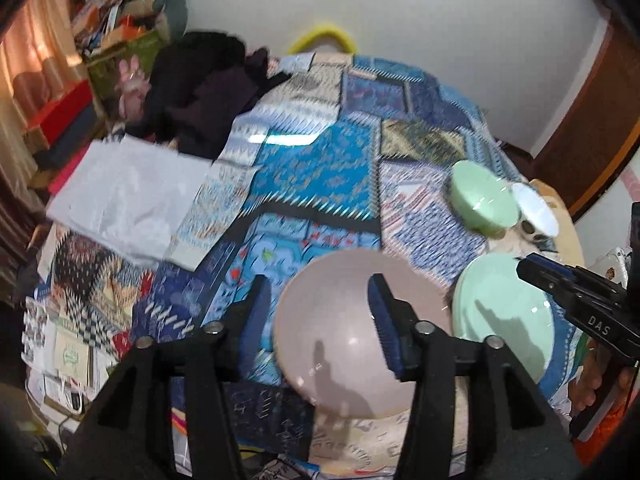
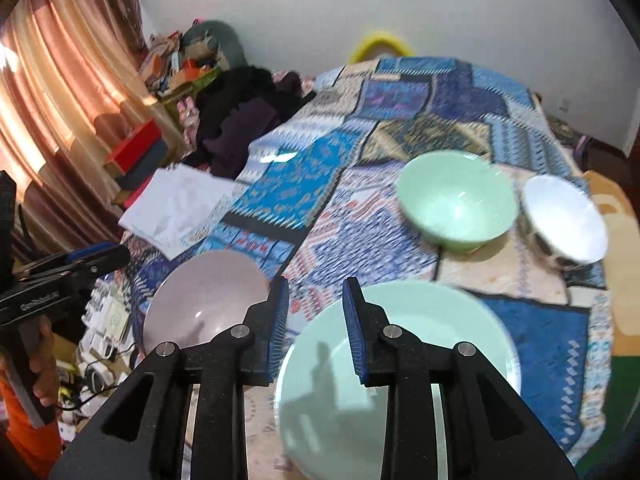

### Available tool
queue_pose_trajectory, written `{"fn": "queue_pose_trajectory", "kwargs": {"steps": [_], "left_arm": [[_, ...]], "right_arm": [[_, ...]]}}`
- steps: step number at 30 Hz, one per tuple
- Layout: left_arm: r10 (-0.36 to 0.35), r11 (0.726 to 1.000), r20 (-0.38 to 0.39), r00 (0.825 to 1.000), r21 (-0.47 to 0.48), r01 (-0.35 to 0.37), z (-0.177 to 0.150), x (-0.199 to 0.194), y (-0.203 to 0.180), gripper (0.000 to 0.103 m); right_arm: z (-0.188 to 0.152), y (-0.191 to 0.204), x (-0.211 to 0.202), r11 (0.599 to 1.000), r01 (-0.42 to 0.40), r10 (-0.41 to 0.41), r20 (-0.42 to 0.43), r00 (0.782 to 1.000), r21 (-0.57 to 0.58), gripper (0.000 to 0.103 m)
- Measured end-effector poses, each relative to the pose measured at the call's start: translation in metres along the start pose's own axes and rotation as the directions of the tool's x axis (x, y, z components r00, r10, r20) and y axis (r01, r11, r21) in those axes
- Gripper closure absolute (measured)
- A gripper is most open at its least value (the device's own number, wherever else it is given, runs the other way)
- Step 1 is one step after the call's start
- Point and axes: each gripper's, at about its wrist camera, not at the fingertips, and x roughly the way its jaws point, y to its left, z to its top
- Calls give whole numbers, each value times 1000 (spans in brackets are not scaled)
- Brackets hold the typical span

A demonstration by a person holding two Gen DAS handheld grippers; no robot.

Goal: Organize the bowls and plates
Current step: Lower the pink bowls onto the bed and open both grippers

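Progress: two plates lie side by side at the near edge of the bed point(image 2: 420, 128), and two bowls sit together farther back on the right; neither pair is stacked, so by my judgement the sorting is partly done at most.
Pink plate point(image 1: 340, 340): near, left of the green one, flat on the patchwork quilt, empty.
Pale green plate point(image 2: 400, 360): near right, just beside the pink plate, empty (only shadows cross it).
Green bowl point(image 2: 456, 200): far right, upright on the quilt, nothing inside that I can see.
White bowl point(image 2: 564, 220): just right of the green bowl, tilted, its inside bare white.
Left hand-held gripper point(image 1: 320, 320): released, jaws standing apart above the pink plate's left rim, nothing between the pads.
Right hand-held gripper point(image 2: 316, 328): released too, jaws narrowly apart over the green plate's left rim, not pressing on it.
Left to do: probably stacking plate on plate and bowl in bowl.
Unrelated: a white folded sheet point(image 1: 124, 196) on the far left.
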Motion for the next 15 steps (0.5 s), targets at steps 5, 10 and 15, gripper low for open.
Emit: {"fn": "queue_pose_trajectory", "kwargs": {"steps": [5, 10, 15], "left_arm": [[-37, 997, 41, 998, 63, 34, 17, -7, -33, 38], [-66, 991, 57, 996, 119, 59, 34, 0, -68, 34], [-104, 985, 13, 994, 136, 101, 51, 21, -94, 33]], "right_arm": [[12, -23, -22, 999, 34, -36, 70, 997, 23, 63], [20, -49, -36, 996, 65, -71, 114, 991, 57, 53], [25, -77, -41, 990, 112, -124, 139, 983, 86, 50]]}}
